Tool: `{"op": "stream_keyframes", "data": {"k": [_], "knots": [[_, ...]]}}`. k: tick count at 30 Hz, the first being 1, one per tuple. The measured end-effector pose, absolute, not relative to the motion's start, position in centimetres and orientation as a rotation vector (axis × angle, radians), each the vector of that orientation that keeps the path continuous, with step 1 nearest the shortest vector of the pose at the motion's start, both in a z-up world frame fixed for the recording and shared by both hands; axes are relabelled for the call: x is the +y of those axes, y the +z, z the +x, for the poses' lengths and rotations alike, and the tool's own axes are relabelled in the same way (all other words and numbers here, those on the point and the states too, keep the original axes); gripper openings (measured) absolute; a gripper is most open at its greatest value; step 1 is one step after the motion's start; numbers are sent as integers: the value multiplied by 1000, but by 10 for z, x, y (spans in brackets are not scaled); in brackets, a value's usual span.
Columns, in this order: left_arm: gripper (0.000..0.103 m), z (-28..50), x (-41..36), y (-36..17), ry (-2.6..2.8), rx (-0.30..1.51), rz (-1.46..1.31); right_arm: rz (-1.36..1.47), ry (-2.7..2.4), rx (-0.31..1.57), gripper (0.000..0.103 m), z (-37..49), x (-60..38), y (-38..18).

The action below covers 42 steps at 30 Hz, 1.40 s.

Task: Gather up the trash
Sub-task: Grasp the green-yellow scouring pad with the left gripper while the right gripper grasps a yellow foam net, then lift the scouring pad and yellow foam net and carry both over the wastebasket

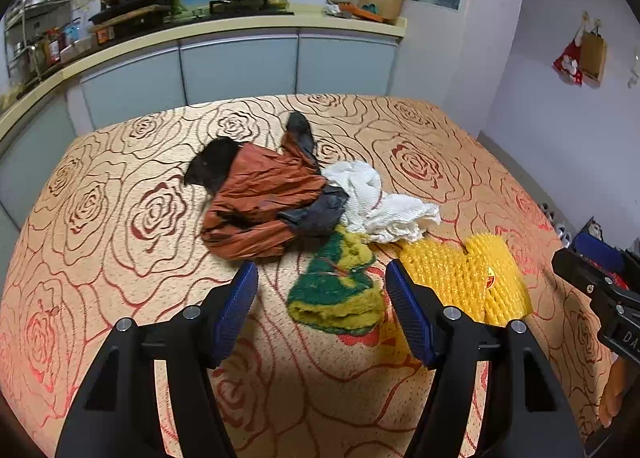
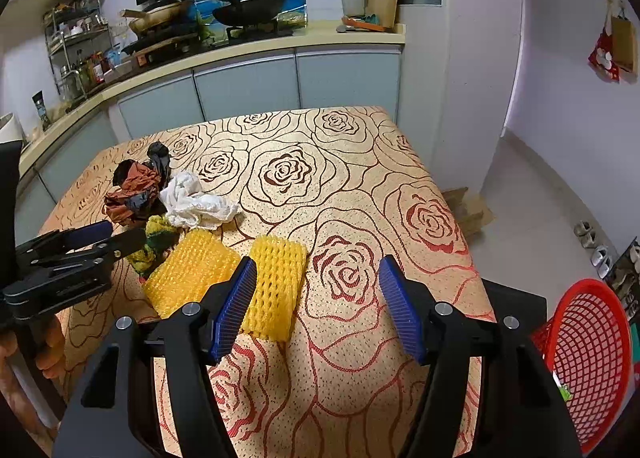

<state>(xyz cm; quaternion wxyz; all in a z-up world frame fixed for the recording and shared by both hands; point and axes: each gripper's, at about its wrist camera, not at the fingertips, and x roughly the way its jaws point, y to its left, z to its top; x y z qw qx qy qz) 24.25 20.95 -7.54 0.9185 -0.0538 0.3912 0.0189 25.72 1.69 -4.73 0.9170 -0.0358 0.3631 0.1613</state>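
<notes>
Trash lies on the rose-patterned table (image 1: 120, 217): a crumpled orange and black wrapper (image 1: 260, 197), a white paper towel (image 1: 380, 201), a green and yellow scouring sponge (image 1: 336, 290) and two yellow foam fruit nets (image 1: 464, 278). My left gripper (image 1: 322, 290) is open, with the sponge between its blue pads, just above the table. My right gripper (image 2: 318, 286) is open and empty; its left pad is beside a foam net (image 2: 276, 286). The other net (image 2: 188, 270), the towel (image 2: 192, 201), the wrapper (image 2: 132, 193) and the left gripper (image 2: 88, 246) lie to its left.
A red mesh basket (image 2: 592, 358) stands at the right of the table (image 2: 360, 177), below its edge. A kitchen counter (image 1: 240, 25) with pans runs behind the table. Shoes and cardboard (image 2: 468, 209) lie on the floor at the right.
</notes>
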Motion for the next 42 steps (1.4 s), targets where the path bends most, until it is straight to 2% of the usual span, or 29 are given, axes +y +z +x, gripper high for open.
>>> {"op": "stream_keyframes", "data": {"k": [2, 6, 19, 22, 24, 26, 31, 35, 42], "knots": [[63, 246, 206, -79, 38, 813, -97, -79, 336, 755, 62, 259, 18, -50], [47, 250, 205, -86, 36, 835, -98, -95, 357, 777, 62, 260, 25, -57], [35, 245, 205, -84, 47, 808, -84, -119, 396, 892, 61, 270, 46, -84], [34, 243, 206, -83, 49, 805, -86, -124, 408, 894, 53, 269, 48, -85], [34, 242, 205, -83, 51, 803, -83, -122, 423, 894, 42, 268, 50, -84], [34, 240, 205, -83, 51, 803, -79, -127, 434, 891, 36, 265, 53, -84], [34, 237, 202, -83, 55, 806, -70, -129, 440, 883, 26, 262, 53, -84], [34, 234, 200, -80, 64, 803, -62, -112, 436, 873, 13, 259, 50, -80], [33, 224, 200, -70, 82, 770, -69, -79, 407, 827, 11, 253, 33, -65]]}}
